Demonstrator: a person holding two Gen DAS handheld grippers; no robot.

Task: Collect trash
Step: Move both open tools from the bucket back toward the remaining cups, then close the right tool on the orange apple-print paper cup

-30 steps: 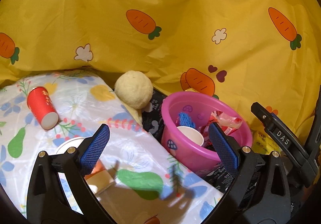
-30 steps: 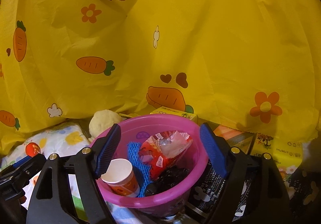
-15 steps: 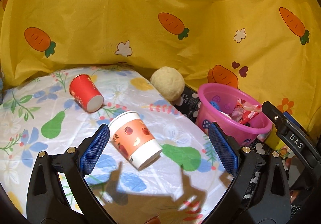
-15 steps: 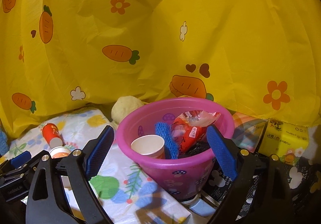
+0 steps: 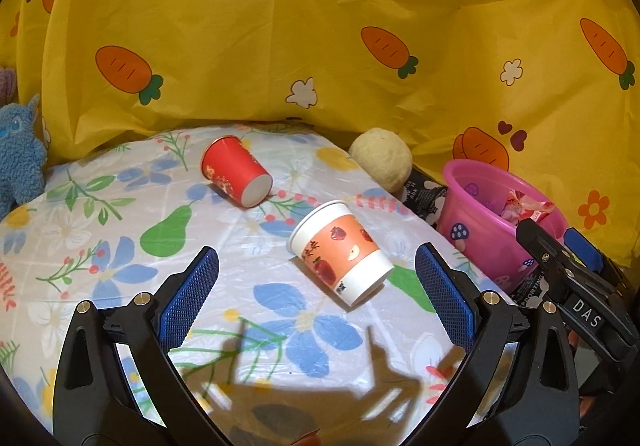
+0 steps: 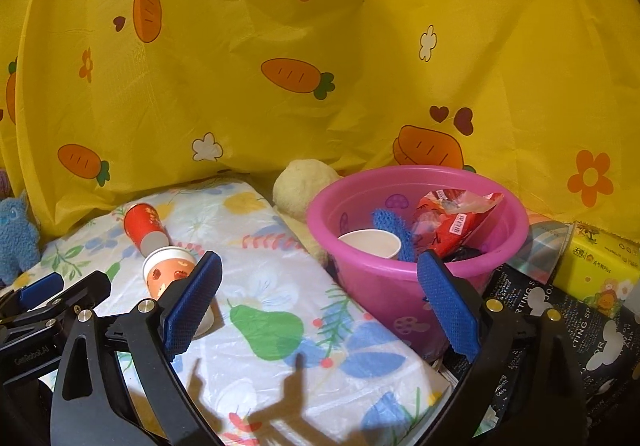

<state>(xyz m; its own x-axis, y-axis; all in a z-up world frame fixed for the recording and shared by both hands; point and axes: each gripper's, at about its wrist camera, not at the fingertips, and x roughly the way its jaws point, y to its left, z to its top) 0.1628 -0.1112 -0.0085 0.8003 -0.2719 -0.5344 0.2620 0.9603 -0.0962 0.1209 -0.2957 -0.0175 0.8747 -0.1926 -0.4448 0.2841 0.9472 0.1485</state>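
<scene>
A: Where is the trash that is left?

B: Two paper cups lie on their sides on the flowered table [image 5: 120, 230]. The fruit-print cup [image 5: 340, 251] is the near one, directly ahead of the left hand-held gripper [image 5: 316, 300] and between the lines of its fingers. The red cup [image 5: 236, 175] lies farther off, to the left.

A: How does the fruit-print cup lie?

B: Its long axis runs slantwise, mouth toward far left, base toward near right. My guess is that the jaws would need to close across its side.

A: What do the grippers hold?

B: Nothing. The left one gapes wide and empty. The right hand-held gripper [image 6: 320, 306] has just been opening and now stands wide too, with nothing between its pads.

A: Which hand is nearer?

B: The left, I think. The right one faces the pink bucket [image 6: 404, 286], at the table's right edge, which already holds a cup and a wrapper.
</scene>
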